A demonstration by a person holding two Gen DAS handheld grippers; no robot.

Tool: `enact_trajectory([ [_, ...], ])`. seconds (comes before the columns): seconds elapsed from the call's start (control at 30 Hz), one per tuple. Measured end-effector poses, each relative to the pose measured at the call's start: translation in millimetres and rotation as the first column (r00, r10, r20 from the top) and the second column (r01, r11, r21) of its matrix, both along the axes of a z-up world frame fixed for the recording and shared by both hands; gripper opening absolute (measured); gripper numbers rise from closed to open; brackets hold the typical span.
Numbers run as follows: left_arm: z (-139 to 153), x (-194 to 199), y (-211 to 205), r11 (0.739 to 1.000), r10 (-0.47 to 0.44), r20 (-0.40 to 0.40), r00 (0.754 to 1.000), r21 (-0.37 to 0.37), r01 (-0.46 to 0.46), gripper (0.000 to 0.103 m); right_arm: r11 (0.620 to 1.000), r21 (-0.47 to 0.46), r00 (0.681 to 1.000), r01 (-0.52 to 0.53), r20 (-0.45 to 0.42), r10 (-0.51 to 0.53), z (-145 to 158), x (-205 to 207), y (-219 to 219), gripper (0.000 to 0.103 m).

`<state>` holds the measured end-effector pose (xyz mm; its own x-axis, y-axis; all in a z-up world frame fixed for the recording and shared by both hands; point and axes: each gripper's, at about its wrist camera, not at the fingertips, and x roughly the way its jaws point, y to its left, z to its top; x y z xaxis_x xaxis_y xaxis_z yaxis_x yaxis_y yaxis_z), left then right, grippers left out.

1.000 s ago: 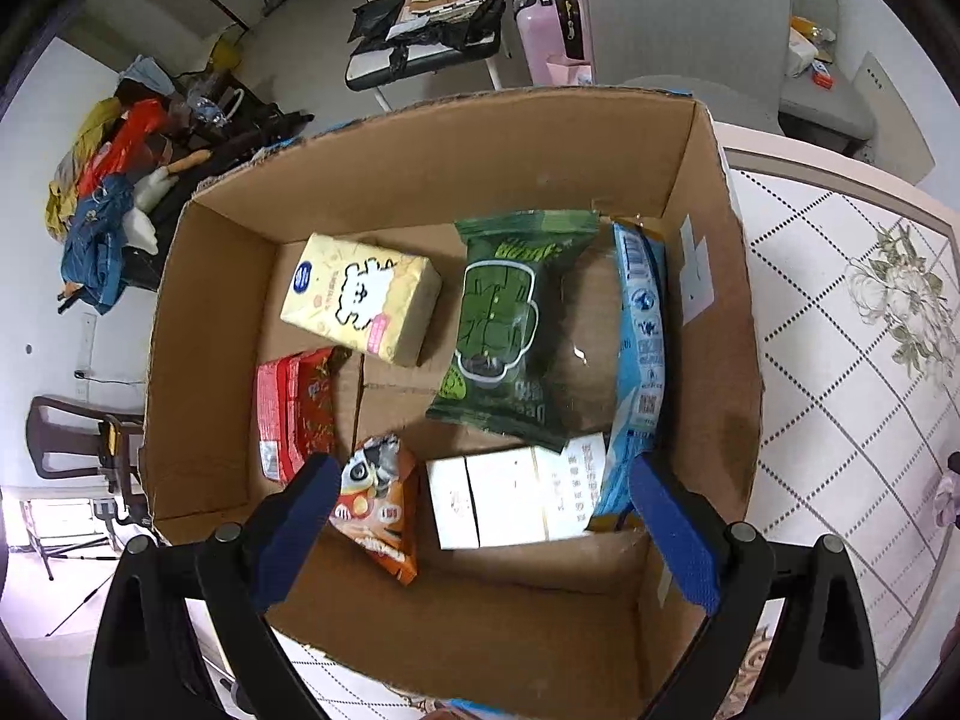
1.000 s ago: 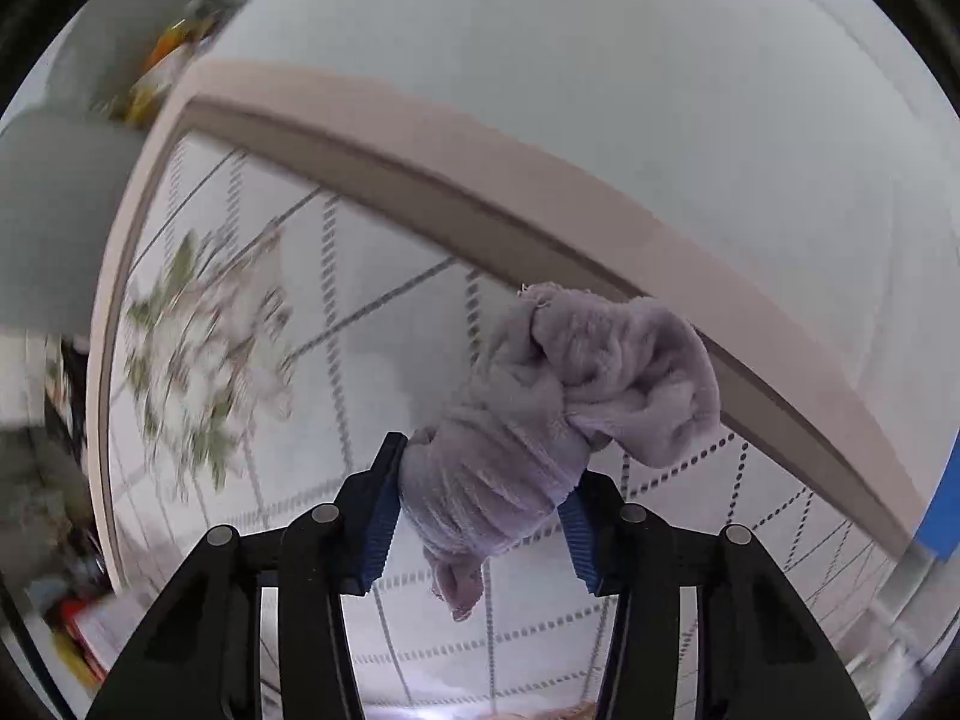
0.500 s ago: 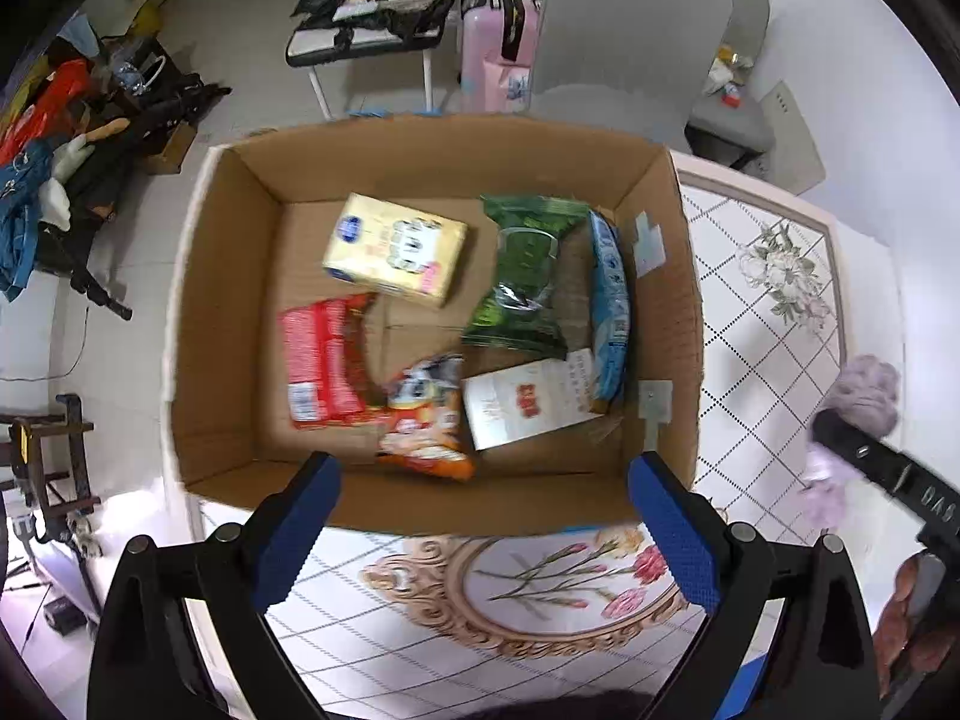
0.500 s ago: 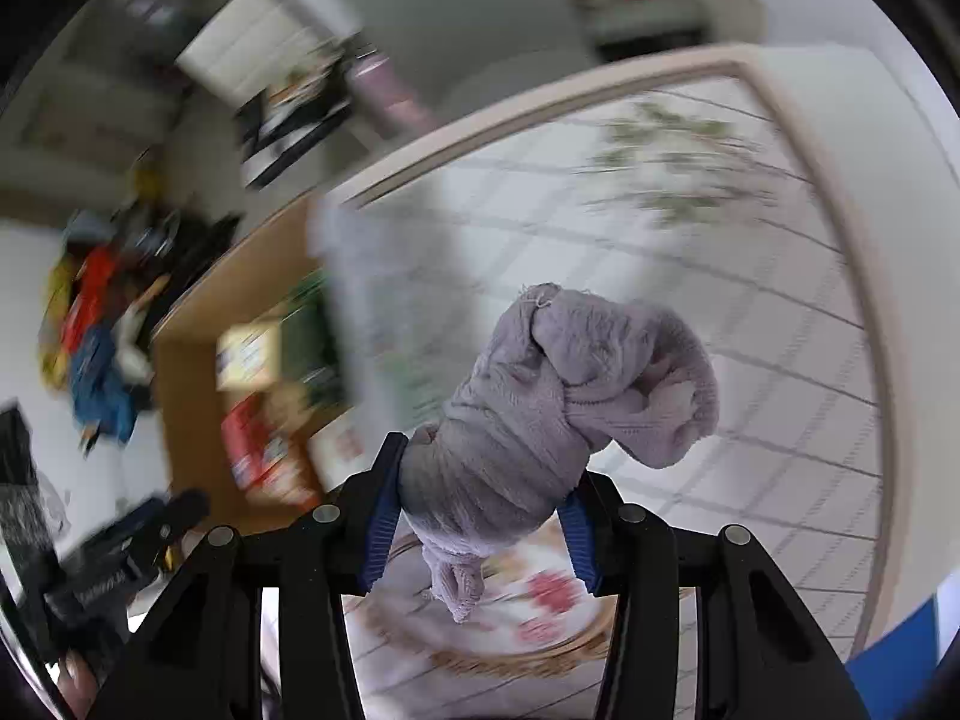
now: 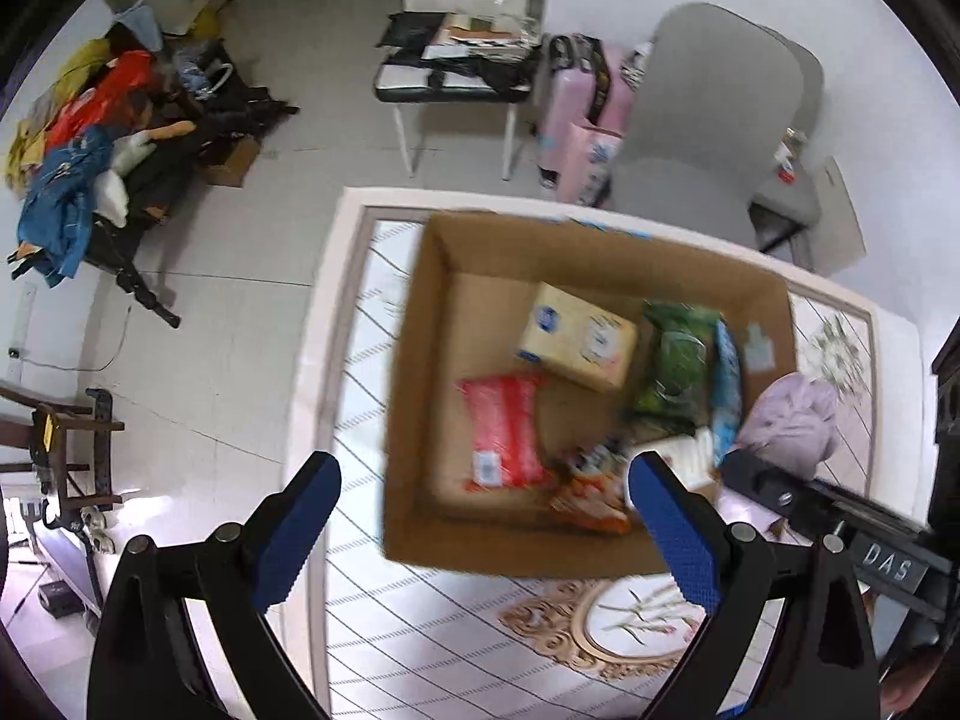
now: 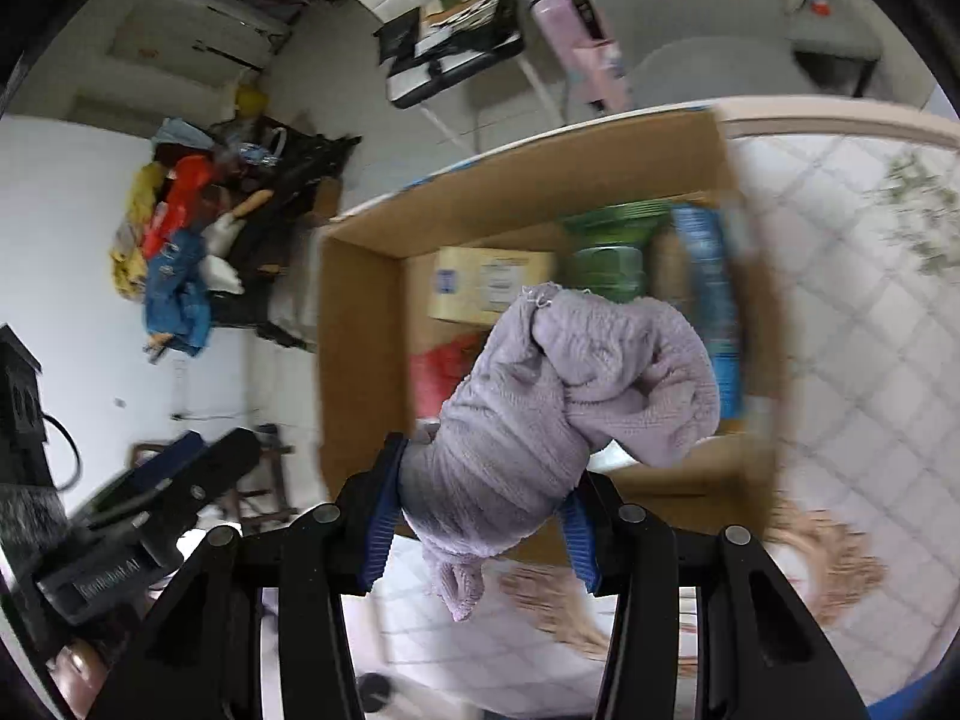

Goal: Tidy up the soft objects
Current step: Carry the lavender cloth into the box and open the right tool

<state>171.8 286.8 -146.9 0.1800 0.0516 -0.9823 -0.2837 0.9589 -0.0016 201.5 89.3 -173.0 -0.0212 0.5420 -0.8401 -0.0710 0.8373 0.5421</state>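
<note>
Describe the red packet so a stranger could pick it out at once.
Find the open cardboard box on the patterned tabletop. On its floor, near the left wall in the left wrist view, lies the red packet, flat, with a small white label. It is the only red item; beside it sit a yellow tissue pack and a green pouch.

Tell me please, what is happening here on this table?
A person with a gripper in each hand is sorting soft things into a cardboard box on the table. The right gripper is shut on a bunched lilac towel above the box's near right edge. The left gripper is open and empty. A yellow tissue pack, a red pack and a green pack lie inside.
</note>
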Motion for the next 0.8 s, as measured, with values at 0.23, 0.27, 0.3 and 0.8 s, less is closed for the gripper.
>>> enact_trajectory([
  [0.23,-11.0,8.4,45.2,0.997,0.068,-0.019,0.997,0.028,-0.068,0.098,0.99,0.015,0.991,-0.137,-0.005,0.137,-23.9,22.5,89.9,0.049],
  [0.27,-12.7,8.9,50.2,0.997,0.078,-0.022,0.997,0.027,-0.077,0.098,0.988,0.022,0.988,-0.151,-0.011,0.151,-29.2,27.1,98.0,0.05],
  [0.3,-14.5,9.8,55.5,0.996,0.086,-0.024,0.996,0.023,-0.085,0.098,0.986,0.026,0.986,-0.167,-0.006,0.167,-32.2,30.5,104.9,0.052],
  [0.8,-11.4,8.2,45.6,0.997,0.068,-0.019,0.997,-0.02,-0.069,0.098,0.989,-0.069,0.987,-0.132,0.08,0.138,-36.3,53.9,72.7,0.091],
])
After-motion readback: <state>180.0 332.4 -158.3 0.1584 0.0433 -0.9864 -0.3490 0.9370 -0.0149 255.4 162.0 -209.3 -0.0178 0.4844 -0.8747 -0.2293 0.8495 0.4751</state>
